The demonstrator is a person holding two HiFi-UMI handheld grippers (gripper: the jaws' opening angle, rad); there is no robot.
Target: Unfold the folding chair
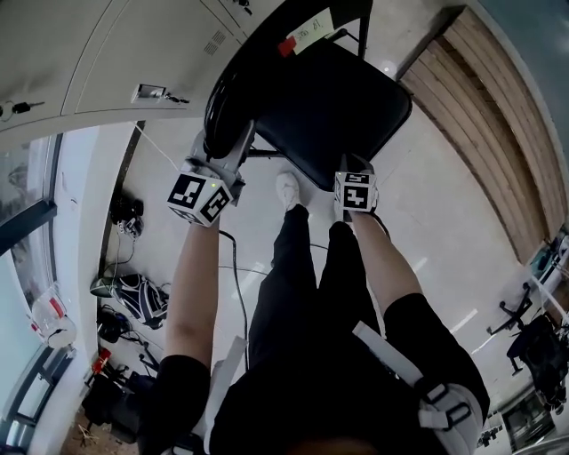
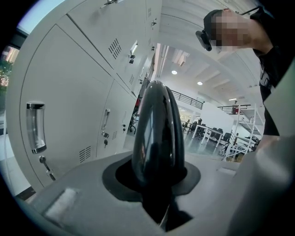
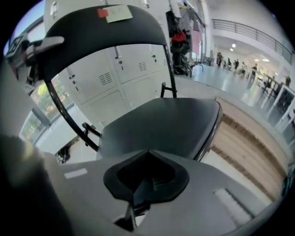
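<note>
Item inspected: 1 chair (image 1: 338, 98), black, standing on the floor (image 1: 444, 204) between the lockers (image 2: 69, 92) and a wooden strip (image 1: 498, 115) along the floor's right edge, directly in front of the person's feet.

Condition of chair: the seat (image 3: 161, 124) lies down and roughly level, well clear of the backrest (image 3: 101, 27), which rises behind it. A label (image 3: 115, 12) sits on the backrest's top edge. By this evidence, the unfolding appears largely done.

Left gripper (image 1: 233, 147): its fingers are clamped part-way on the rounded side edge of the backrest. The left gripper view shows that glossy black edge filling the gap between the jaws, with both pressing on it. This grip appears to steady the chair.

Right gripper (image 1: 356, 171): the fingers are fully together with nothing between them. It hangs just over the seat's front edge, angled downward. I cannot tell whether it touches the seat.

Outstanding:
1. Whether the seat has reached its stop is not confirmed from any view.
2. The legs are mostly hidden under the seat, so their spread and footing on the floor cannot be verified.
3. The left gripper has yet to let go of the backrest.

Assessment: late stage, with only seating, checking and release judged to remain.
</note>
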